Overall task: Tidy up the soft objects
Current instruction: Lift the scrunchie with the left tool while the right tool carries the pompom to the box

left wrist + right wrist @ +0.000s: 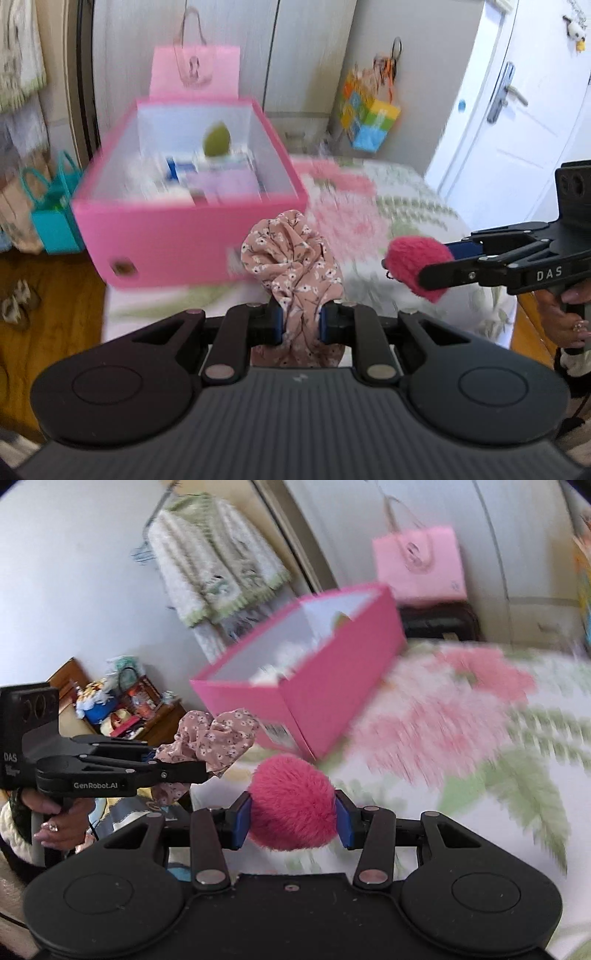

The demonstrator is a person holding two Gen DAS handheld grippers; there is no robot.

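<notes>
Left wrist view: my left claw [298,320] is pinched nearly closed on the scrunchie [291,266], blue pads squeezing the fabric at its lower middle so the rest bunches up above and a bit hangs below. It's held in the air in front of the box [177,247], which sits open on the bedspread [406,199] and already has small items inside, including a green sponge [216,138]; contents are blurred, can't name the rest. My right claw [415,271] comes in from the right with the pompom [417,266], near the scrunchie but apart from it. Right wrist view: the right claw [293,818] is about half open, only as wide as the pompom [293,808] lets it, 2 pads pressing its sides so the fluff bulges out. Pompom is off the bed, box [325,709] ahead and to the left, top open toward me. The left claw [201,773] shows side-on at left, scrunchie [218,738] sticking out past its tips, close to the box's near corner. Both soft things look lifted and aimed at the box, so I'd judge this as the carry step before dropping them in. Background smear suggests motion. Grip low on the scrunchie makes sense: loose cloth slips otherwise.
</notes>
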